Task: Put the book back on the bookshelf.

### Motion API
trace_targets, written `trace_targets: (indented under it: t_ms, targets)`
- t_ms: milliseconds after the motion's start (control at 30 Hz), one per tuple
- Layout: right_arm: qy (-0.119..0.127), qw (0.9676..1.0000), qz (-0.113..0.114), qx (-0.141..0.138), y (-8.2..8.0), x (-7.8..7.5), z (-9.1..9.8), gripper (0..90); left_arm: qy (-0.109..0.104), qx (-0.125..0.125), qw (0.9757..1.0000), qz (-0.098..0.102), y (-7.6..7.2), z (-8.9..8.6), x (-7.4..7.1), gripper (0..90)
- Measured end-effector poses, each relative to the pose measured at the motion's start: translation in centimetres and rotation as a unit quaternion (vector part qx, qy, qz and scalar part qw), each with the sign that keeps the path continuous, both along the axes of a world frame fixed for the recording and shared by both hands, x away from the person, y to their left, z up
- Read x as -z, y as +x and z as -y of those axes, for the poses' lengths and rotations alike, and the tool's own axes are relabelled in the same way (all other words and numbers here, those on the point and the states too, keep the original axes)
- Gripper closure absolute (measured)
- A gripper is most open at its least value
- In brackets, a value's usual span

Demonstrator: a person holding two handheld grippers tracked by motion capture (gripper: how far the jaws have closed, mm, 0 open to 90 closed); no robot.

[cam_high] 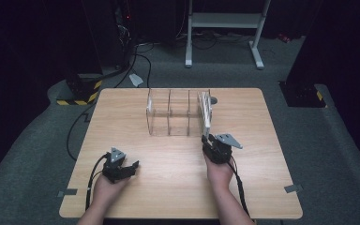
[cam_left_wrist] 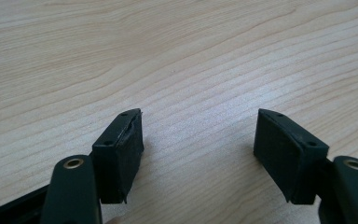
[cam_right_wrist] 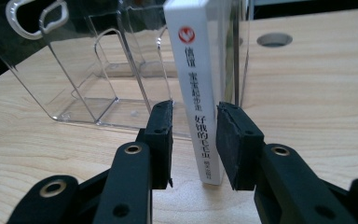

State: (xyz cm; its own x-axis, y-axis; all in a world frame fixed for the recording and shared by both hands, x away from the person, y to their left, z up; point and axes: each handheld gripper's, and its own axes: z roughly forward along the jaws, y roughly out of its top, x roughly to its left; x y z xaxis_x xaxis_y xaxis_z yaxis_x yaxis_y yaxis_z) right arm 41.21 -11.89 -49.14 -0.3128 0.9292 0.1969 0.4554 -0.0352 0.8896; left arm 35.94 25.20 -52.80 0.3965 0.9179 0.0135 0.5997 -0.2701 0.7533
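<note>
My right gripper (cam_right_wrist: 193,140) stands with its jaws slightly parted around a white book (cam_right_wrist: 196,88), the pads just off its covers. The book stands upright in the end compartment of the clear rack (cam_high: 168,115). My left gripper (cam_left_wrist: 198,149) rests wide open and empty over the table (cam_left_wrist: 177,56).

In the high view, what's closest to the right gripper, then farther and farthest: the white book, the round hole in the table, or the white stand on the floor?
1. White book, right at the right gripper.
2. Round hole, behind the book.
3. White stand, beyond the table.
</note>
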Motion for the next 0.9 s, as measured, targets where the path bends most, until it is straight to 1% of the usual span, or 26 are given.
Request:
trace_targets:
  t_ms: [100, 333, 500, 700, 800, 900]
  targets:
    - [-0.007, 0.9999, 0.011, -0.002, -0.3, -0.6, 0.2, 65.6, 0.000, 0.000, 1.0000, 0.000, 0.0, 0.0, 0.0, 32.8]
    - [-0.009, 0.9995, 0.030, -0.004, -0.5, -1.7, 0.7, 65.8, -0.002, -0.001, 1.0000, -0.001, 0.0, 0.0, 0.0, 32.8]
    - [-0.014, 0.9989, 0.043, -0.007, -0.5, -2.4, 0.7, 69.8, -0.002, -0.001, 1.0000, -0.001, 0.0, 0.0, 0.0, 32.8]
    - [-0.018, 0.9989, 0.044, -0.006, -0.3, -2.7, 0.5, 71.1, -0.002, -0.001, 1.0000, -0.001, 0.0, 0.0, 0.0, 32.8]
    - [-0.014, 0.9991, 0.041, -0.001, -0.1, -2.7, 0.5, 71.3, -0.002, -0.001, 1.0000, -0.001, 0.0, 0.0, 0.0, 32.8]
    - [-0.012, 0.9991, 0.041, -0.001, -0.1, -2.7, 0.5, 71.6, -0.002, -0.001, 1.0000, -0.001, 0.0, 0.0, 0.0, 32.8]
